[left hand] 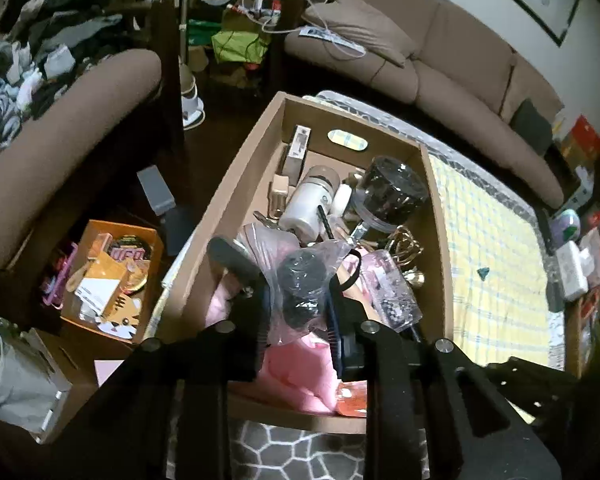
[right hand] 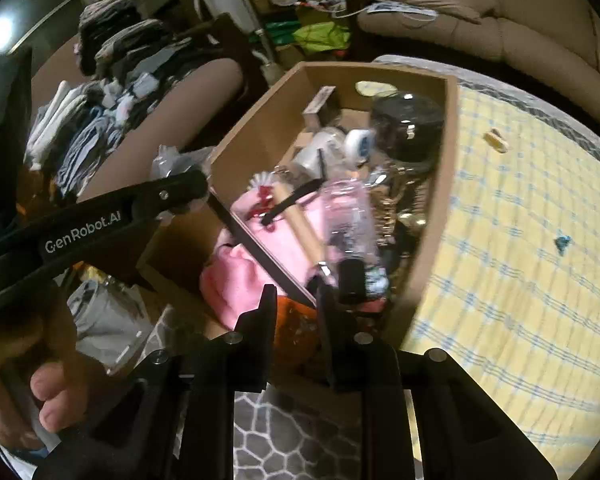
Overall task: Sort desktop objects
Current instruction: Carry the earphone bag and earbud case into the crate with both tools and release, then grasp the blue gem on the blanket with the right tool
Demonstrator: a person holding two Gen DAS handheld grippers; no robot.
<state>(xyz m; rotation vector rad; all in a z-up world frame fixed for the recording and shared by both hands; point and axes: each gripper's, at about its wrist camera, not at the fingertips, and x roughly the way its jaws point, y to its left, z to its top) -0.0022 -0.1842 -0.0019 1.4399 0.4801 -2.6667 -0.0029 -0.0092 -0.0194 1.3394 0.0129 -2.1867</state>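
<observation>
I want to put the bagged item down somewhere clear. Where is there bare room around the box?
The yellow checked cloth right of the cardboard box is mostly bare, apart from a small teal bit and a yellow piece. Inside the box it is crowded: black jar, white bottle, pink fabric. The left gripper holds the plastic-bagged black item.

"GenRobot.AI" on left gripper (right hand: 188,196), "UFO" on cup lid (left hand: 130,254)
</observation>
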